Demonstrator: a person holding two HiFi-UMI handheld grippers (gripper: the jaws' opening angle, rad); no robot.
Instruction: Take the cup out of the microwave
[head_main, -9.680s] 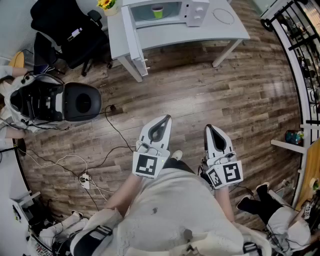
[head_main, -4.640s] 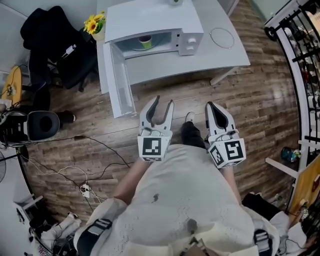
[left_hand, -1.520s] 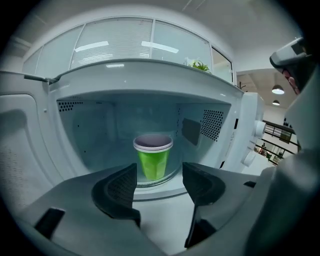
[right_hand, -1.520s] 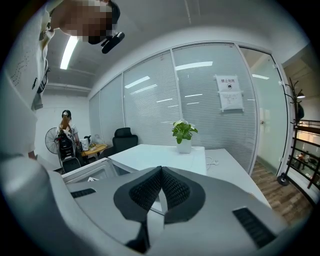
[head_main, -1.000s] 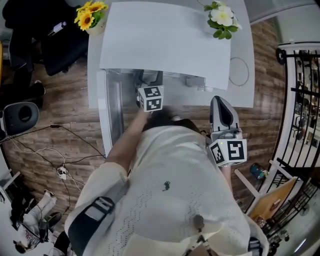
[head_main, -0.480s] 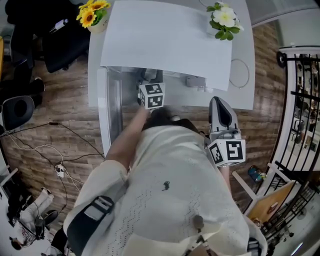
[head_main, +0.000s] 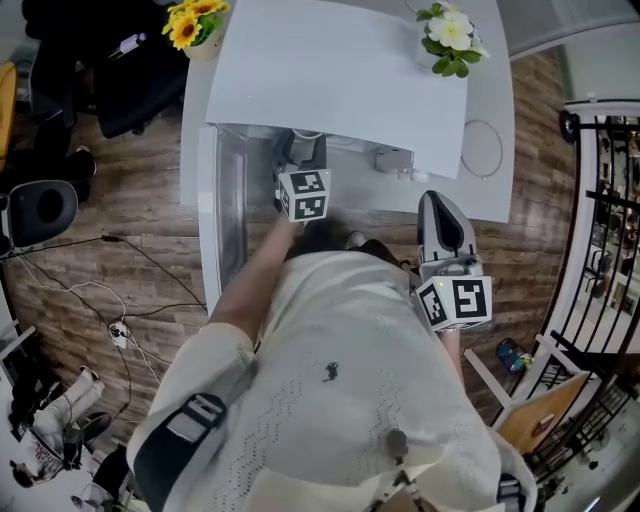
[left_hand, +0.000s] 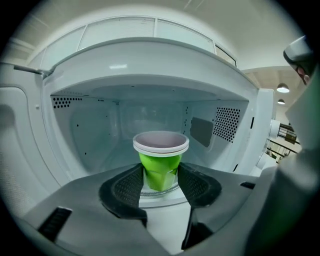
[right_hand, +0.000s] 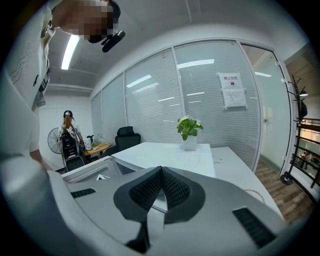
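Though hidden overhead, the cup (left_hand: 160, 152) is pinched by the just-closing left hand-held gripper (left_hand: 160, 175).

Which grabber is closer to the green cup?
Left. The left gripper reaches into the white microwave, its jaws just closing on the green white-rimmed cup; the right gripper hangs outside, shut.

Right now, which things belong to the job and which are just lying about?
Job:
cup
microwave
left gripper, jaws just closing on the cup between them

Lying about:
sunflowers
white flowers
chair
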